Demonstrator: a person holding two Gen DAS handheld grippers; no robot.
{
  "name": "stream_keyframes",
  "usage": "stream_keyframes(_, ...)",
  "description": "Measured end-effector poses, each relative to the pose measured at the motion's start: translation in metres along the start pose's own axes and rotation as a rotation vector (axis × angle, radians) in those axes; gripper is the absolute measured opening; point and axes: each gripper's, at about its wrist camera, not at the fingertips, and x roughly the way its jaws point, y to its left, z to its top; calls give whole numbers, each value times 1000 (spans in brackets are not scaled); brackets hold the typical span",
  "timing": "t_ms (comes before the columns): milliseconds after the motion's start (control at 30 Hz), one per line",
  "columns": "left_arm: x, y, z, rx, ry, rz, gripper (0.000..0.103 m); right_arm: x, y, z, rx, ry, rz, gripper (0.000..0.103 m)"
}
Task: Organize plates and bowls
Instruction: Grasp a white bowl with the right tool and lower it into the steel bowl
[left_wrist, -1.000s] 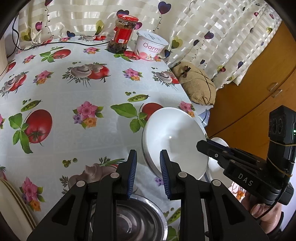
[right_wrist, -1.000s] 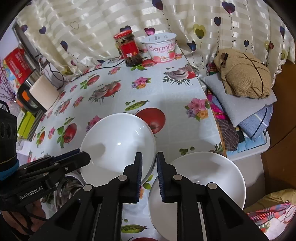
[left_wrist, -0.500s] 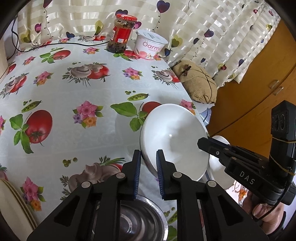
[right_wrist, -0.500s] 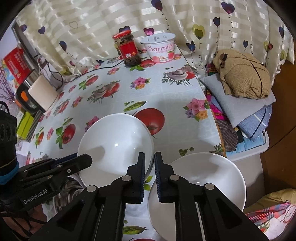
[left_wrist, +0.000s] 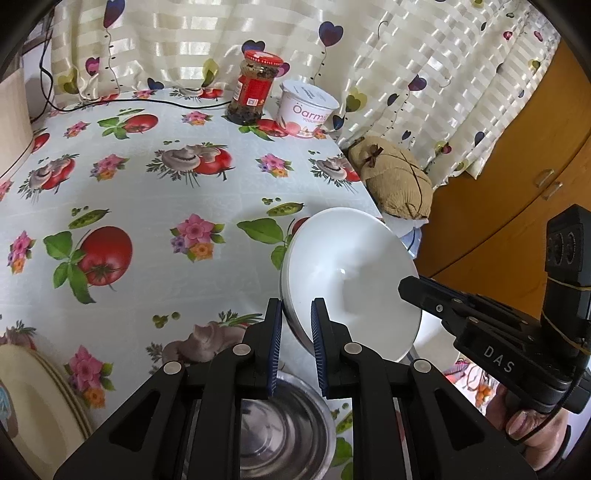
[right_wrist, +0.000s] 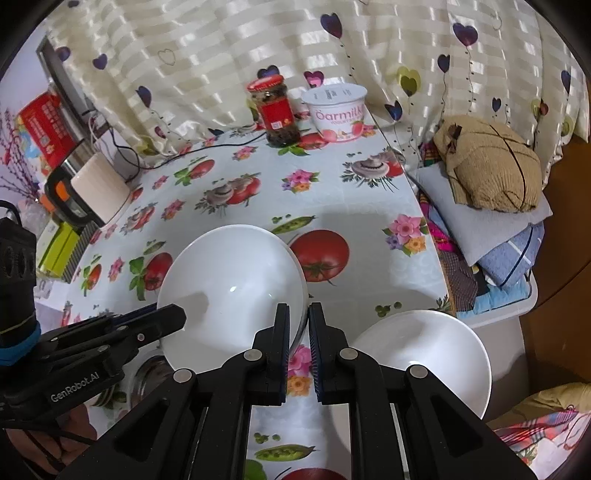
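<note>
The left gripper (left_wrist: 296, 321) has just been closing and pinches the near rim of a white bowl (left_wrist: 347, 280), which tilts ahead of it. The right gripper (right_wrist: 298, 325) clamps the same bowl's opposite rim. A steel bowl (left_wrist: 284, 428) sits below, probably clear of it; another white bowl (right_wrist: 424, 354) lies just right of the right gripper

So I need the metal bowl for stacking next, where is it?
The steel bowl sits at the table's near edge, bottom centre of the left wrist view, just under the left hand-held gripper and below the white bowl.
</note>
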Motion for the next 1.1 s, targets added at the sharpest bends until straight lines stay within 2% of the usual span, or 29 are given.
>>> stream_keyframes(533,-51,15,-27,-20,-31,33,17,-32,43,-19,-52,-16,33,11)
stream_keyframes(1100,-75,43,-71,-71,5,76,17,-29,86,-55,-105,51,77,11)
